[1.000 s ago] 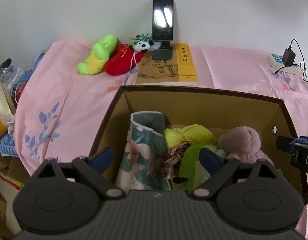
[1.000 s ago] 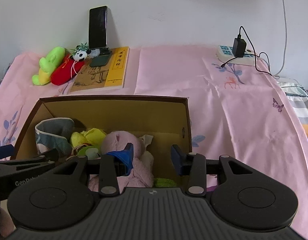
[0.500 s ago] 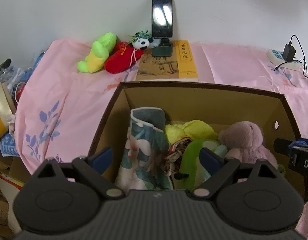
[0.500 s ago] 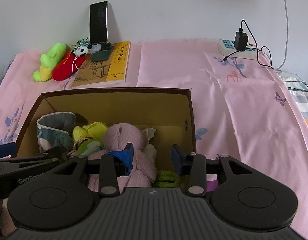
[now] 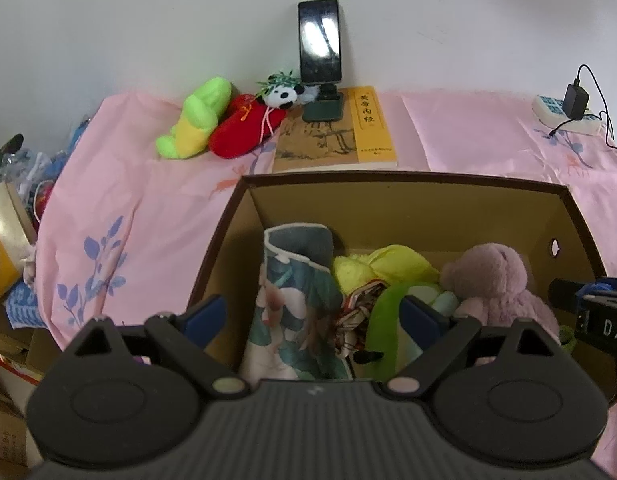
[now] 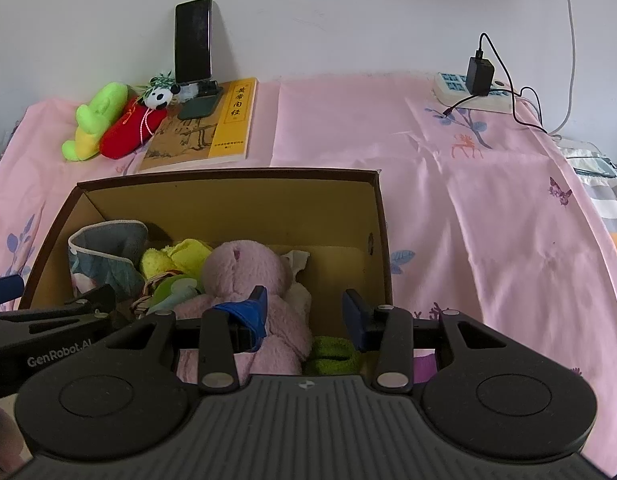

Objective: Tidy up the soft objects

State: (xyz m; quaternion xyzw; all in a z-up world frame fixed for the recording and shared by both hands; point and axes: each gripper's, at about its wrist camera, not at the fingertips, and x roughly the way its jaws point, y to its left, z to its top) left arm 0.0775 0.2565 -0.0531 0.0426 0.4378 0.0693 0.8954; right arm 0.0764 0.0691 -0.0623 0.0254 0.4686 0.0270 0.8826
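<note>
Both grippers hang over the box [image 6: 382, 216] of soft toys. The left gripper [image 5: 312, 316] has wide, empty fingers. The right gripper [image 6: 304, 314] is partly open, beside the pink bear [image 6: 244, 268].

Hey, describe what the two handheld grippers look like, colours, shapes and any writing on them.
Both are matte black plastic with a ribbed grey body, two round discs, and angular linkage arms joined by pale rivets. The left gripper and the right gripper each carry blue finger pads. White lettering reading GenRobot.AI runs along the left one's side. No cables or sleeves show.
</note>
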